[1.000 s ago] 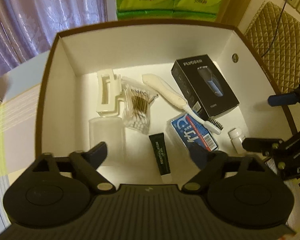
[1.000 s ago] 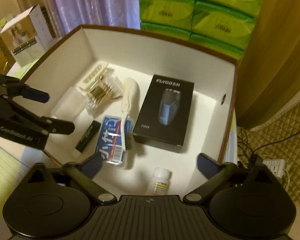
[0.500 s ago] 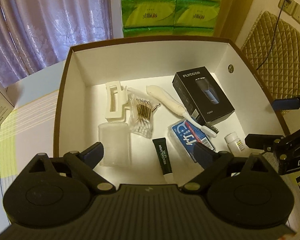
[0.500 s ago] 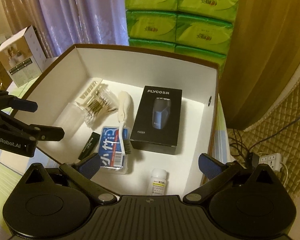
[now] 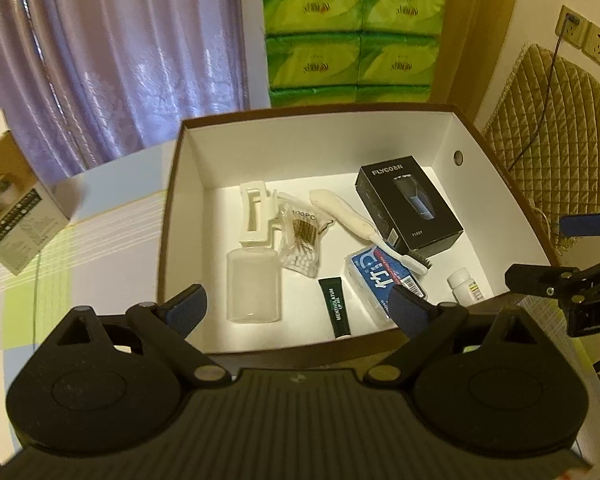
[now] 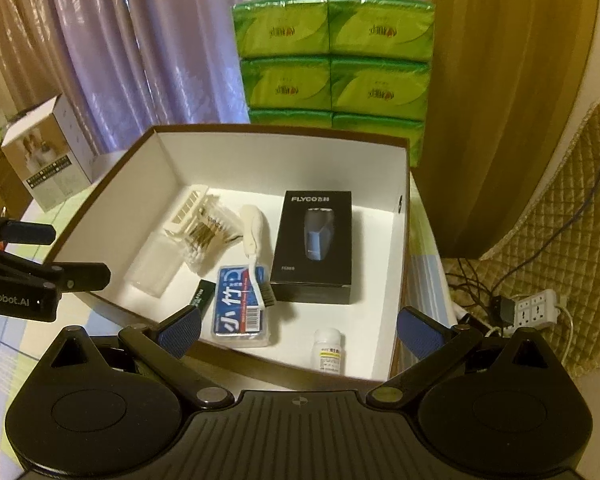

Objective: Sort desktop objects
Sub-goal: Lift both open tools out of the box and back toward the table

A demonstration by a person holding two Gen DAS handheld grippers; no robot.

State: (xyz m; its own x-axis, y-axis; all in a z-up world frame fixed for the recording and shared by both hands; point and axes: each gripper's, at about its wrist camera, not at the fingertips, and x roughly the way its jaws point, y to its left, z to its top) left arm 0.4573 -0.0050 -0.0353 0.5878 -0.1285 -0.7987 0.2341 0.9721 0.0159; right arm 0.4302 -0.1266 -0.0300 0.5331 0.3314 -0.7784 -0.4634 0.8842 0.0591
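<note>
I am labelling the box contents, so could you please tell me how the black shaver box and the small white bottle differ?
The shaver box is black, rectangular and large; the white bottle is white, round and much smaller. The shaver box lies mid-box, the white bottle near the front wall. Both lie flat inside the storage box.

The blue pack (image 5: 380,280) is partly covered by the brush (image 5: 364,224) and, in the left wrist view, by a fingertip. The lip balm tube (image 6: 202,295) is partly hidden behind a fingertip in the right wrist view. The pill bottle (image 6: 329,350) label print is too small to read. The white carton (image 5: 8,204) is cut off by the frame edge.
</note>
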